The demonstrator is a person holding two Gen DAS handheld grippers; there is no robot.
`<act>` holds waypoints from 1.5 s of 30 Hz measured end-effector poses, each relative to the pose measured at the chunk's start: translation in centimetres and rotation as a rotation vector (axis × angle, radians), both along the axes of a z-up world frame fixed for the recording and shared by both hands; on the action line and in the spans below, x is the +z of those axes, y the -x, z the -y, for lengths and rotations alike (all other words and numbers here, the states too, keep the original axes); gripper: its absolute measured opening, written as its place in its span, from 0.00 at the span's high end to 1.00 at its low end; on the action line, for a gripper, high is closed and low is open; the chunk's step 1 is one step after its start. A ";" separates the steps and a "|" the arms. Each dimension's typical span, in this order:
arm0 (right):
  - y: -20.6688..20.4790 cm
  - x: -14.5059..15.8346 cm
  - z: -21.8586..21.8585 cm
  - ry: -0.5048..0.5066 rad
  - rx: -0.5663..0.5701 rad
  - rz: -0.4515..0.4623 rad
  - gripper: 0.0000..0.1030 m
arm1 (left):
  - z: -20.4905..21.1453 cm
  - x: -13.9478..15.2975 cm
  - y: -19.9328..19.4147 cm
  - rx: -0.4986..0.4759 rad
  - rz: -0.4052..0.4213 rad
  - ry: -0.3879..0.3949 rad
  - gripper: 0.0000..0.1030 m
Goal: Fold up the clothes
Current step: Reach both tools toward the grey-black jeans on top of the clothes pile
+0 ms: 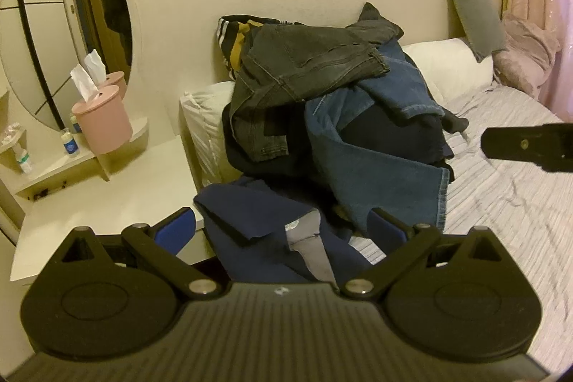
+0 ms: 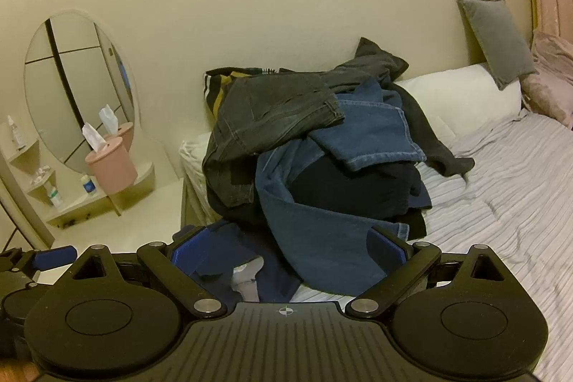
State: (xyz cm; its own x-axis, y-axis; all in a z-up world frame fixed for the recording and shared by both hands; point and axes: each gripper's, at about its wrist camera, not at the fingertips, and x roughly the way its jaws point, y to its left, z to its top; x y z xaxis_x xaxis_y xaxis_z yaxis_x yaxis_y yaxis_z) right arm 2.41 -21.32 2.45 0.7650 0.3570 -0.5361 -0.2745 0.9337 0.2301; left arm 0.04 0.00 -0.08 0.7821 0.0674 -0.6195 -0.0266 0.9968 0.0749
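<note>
The clothes (image 1: 333,102) lay heaped on the bed (image 1: 501,203) against the wall, tangled. Both claws — left (image 1: 279,224) and right (image 2: 286,246) — were spread and empty; pulling one garment risked dragging the interlocked heap over.

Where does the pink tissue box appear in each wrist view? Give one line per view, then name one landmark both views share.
Left wrist view: the pink tissue box stands at the left, on the dresser shelf before the oval mirror.
Right wrist view: the pink tissue box is at the left, lower in the picture, below the mirror.
Shared landmark: the grey pillow leaning on the wall, upper right.
</note>
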 end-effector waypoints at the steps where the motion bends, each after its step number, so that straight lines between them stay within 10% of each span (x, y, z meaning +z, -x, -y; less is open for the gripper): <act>1: 0.0 -0.1 0.0 0.001 0.000 -0.001 0.06 | 0.0 -0.1 0.0 -0.001 -0.002 0.001 0.02; 31: -2.0 -1.9 0.7 0.008 0.022 -0.022 0.06 | 0.7 -1.7 -1.6 0.018 -0.033 0.001 0.02; 45: -0.8 -0.3 1.6 0.159 0.183 0.205 0.06 | 0.7 -0.9 -2.1 -0.012 0.055 -0.179 0.02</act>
